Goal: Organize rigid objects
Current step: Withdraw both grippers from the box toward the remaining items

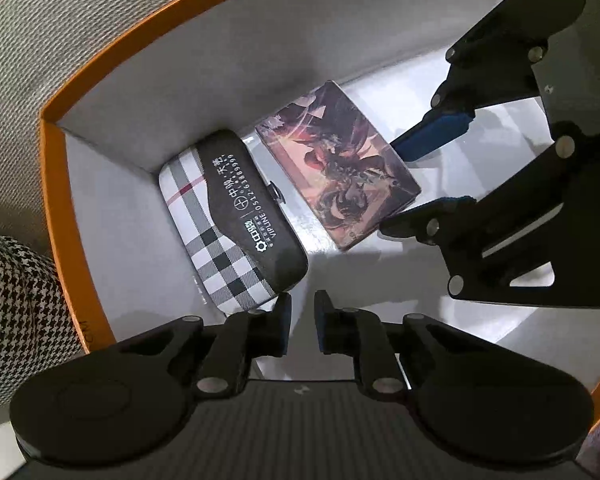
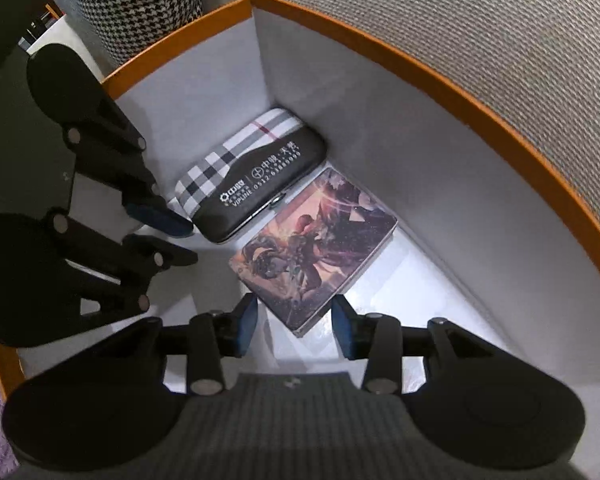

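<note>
An orange-rimmed box (image 1: 100, 56) (image 2: 460, 76) with white inner walls holds two things flat on its floor. A plaid-and-black case (image 1: 228, 220) (image 2: 252, 184) lies in the corner. Beside it rests an illustrated flat box (image 1: 336, 168) (image 2: 312, 248). My left gripper (image 1: 304, 322) (image 2: 182, 240) points down inside the box at the case's near corner. Its pads stand almost together with nothing between them. My right gripper (image 2: 296, 324) (image 1: 410, 180) is open and straddles the illustrated box's near corner, pads clear of it.
Grey woven upholstery (image 1: 40, 20) (image 2: 500, 20) surrounds the box. A houndstooth cushion (image 1: 16, 300) (image 2: 140, 0) sits against one side. The box floor to the right of the illustrated box is bare white. Both grippers crowd the same half of the box.
</note>
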Available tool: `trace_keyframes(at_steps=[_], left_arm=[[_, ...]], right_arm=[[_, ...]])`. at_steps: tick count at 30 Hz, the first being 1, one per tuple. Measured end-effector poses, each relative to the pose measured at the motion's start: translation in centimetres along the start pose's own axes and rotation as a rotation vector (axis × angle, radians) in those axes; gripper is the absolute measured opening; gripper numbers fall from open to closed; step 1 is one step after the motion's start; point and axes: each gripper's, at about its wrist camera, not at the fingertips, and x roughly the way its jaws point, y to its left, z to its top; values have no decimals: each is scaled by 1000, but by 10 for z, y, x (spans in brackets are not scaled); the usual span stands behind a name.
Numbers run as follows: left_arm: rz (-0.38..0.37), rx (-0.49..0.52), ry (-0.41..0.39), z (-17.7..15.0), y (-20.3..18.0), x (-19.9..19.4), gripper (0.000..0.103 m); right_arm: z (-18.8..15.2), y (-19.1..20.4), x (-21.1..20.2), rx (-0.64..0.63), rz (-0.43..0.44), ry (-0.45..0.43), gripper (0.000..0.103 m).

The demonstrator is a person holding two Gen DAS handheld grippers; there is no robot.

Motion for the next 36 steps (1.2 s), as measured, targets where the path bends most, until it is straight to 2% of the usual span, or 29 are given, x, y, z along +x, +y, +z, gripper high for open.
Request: trace_keyframes(at_steps=[7,11,15,16,20,23,27,32,36], left_arm=[[-13,12,-37,-13,2,-8,19],[-90,-34,-107,-23,6,-28,23],[-132,-88,-201,-44,17,-58,23],[-145,-103,-225,-49,30,-65,23],[-172,-176,-349,-73,27,-108,23],[-204,-223,-444,-95,15,-136,23],[-249,-314,-532,-135,6,-161,23],[-267,-451,-524,-187,-1,-153,23],[-320,-512,-476,-222,-17,-128,23]], right_arm=[[4,3,0,8,-11,-16,40],[2,8,-9,10,-36,-22,40],[-4,9,-28,37,-67,-52,41],[-7,9,-35,52,-71,-65,41],[-25,16,-68,131,-105,-142,41],[-44,29,-99,198,-137,-249,41],[-76,56,-133,290,-124,-376,41],[-124,97,-162,354,-105,-442,41],[-166,118,-156,432,-105,-403,41]])
